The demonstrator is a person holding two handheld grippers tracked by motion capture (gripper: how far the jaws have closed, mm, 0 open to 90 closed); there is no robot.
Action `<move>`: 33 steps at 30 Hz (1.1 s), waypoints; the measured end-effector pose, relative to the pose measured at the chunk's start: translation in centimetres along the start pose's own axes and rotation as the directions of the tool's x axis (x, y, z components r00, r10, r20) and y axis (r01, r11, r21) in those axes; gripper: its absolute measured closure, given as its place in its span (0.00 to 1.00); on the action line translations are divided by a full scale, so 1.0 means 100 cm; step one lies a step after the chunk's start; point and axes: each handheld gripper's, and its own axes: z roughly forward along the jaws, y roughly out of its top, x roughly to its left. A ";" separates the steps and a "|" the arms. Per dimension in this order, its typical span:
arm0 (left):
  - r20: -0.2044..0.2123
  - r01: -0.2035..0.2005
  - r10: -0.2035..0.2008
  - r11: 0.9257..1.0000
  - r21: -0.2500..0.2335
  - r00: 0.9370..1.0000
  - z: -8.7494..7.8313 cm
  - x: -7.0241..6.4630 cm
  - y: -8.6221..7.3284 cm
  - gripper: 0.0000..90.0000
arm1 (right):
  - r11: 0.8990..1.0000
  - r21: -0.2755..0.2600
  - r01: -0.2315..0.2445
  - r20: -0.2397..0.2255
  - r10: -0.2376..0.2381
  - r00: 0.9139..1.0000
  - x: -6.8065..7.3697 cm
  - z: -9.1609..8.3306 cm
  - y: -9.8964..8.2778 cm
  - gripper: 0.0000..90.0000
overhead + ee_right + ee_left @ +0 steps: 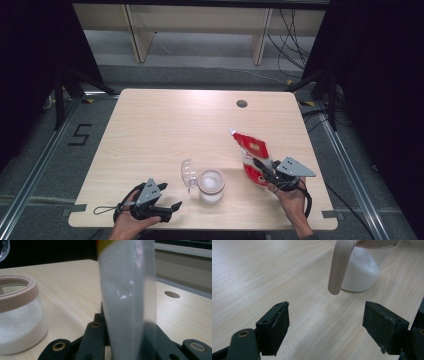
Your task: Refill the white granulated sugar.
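A clear jar [211,186] holding white granules stands near the table's front edge, its hinged clear lid [188,174] flipped open to the left. My right gripper [259,167] is shut on a red pouch [251,150] and holds it tilted, spout up and to the left, just right of the jar. In the right gripper view the pouch [127,297] shows white granules through its clear side between my jaws, and the jar [20,315] sits at left. My left gripper [170,196] rests open left of the jar; its view shows the jar [362,272] and a pinkish lid strap [338,267] beyond the gripper [325,325].
The light wooden table [165,125] has a round cable hole [242,103] at the back right. Behind the table stand a wooden bench and loose cables on the floor. Dark curtains flank both sides.
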 end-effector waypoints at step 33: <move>-0.005 -0.007 0.007 1.000 0.005 1.000 0.001 0.001 0.001 0.23 | 0.991 0.030 -0.127 0.036 0.126 0.991 0.000 -0.037 -0.007 0.58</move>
